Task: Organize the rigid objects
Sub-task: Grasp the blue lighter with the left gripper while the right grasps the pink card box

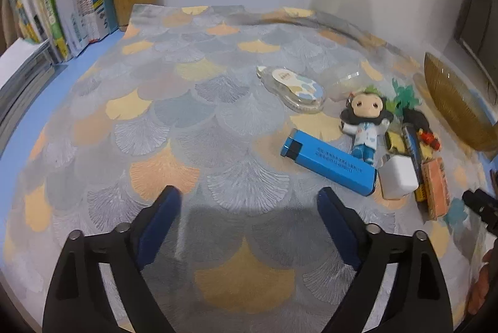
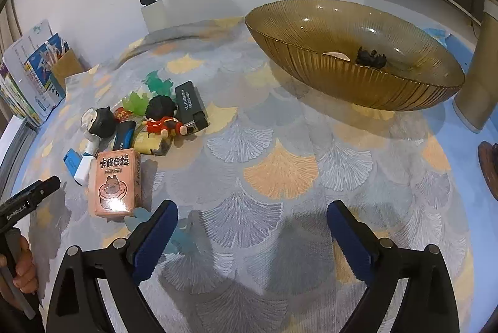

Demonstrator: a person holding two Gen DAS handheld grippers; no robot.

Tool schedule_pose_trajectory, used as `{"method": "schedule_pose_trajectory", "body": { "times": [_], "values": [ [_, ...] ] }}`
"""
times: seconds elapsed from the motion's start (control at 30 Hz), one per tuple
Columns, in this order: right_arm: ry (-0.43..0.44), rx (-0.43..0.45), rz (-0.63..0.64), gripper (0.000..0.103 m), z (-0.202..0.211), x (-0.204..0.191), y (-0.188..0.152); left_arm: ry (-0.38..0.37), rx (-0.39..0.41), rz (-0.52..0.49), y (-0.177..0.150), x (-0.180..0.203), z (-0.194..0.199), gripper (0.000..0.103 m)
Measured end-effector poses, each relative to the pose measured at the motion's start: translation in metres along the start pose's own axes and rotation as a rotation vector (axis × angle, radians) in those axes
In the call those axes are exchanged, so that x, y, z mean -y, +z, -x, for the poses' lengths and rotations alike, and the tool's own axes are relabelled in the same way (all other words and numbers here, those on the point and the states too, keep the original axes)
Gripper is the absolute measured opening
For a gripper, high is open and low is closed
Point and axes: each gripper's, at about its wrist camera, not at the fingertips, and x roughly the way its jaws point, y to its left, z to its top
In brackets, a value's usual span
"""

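Both jaws wide, nothing held — the left hand-held gripper (image 1: 249, 193) and right hand-held gripper (image 2: 252, 207) hang over bare worktop (image 2: 280, 165), likely poised for a pick. Beyond them, left of the bowl (image 2: 311, 59), sits the pile: pink box (image 2: 115, 180), blue lighter (image 1: 326, 166), doll (image 1: 365, 121), black lighter (image 2: 190, 105). Farthest, the bowl — probably the collecting spot — has a small dark item inside.

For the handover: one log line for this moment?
left gripper: open, empty | right gripper: open, empty | amber bowl: two items | pile: unsorted
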Motion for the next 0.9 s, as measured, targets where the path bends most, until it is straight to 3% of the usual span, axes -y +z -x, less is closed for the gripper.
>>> {"method": "schedule_pose_trajectory", "body": {
  "times": [0.13, 0.33, 0.5, 0.6, 0.73, 0.83, 0.9],
  "values": [
    [0.004, -0.002, -0.003, 0.096, -0.001, 0.000, 0.000, 0.029, -0.016, -0.039, 0.000, 0.007, -0.002, 0.095],
    [-0.005, 0.015, 0.031, 0.096, 0.001, -0.005, -0.001, -0.068, -0.015, -0.024, -0.001, -0.001, 0.004, 0.095],
    [-0.006, 0.019, 0.060, 0.096, 0.003, -0.012, -0.003, -0.115, -0.048, -0.092, 0.006, -0.007, 0.008, 0.094],
    [0.050, 0.031, 0.055, 0.096, 0.011, -0.014, -0.002, -0.203, -0.047, -0.102, 0.019, -0.002, 0.012, 0.094],
    [0.243, 0.017, -0.002, 0.096, 0.025, -0.029, 0.005, -0.254, -0.059, -0.024, 0.033, 0.014, 0.000, 0.094],
    [0.248, 0.000, 0.066, 0.096, 0.026, -0.061, 0.009, -0.293, -0.089, 0.060, 0.036, 0.019, -0.014, 0.092],
    [0.236, -0.012, 0.126, 0.096, 0.021, -0.082, 0.005, -0.266, -0.075, 0.079, 0.035, 0.025, -0.017, 0.092]
  ]
}}
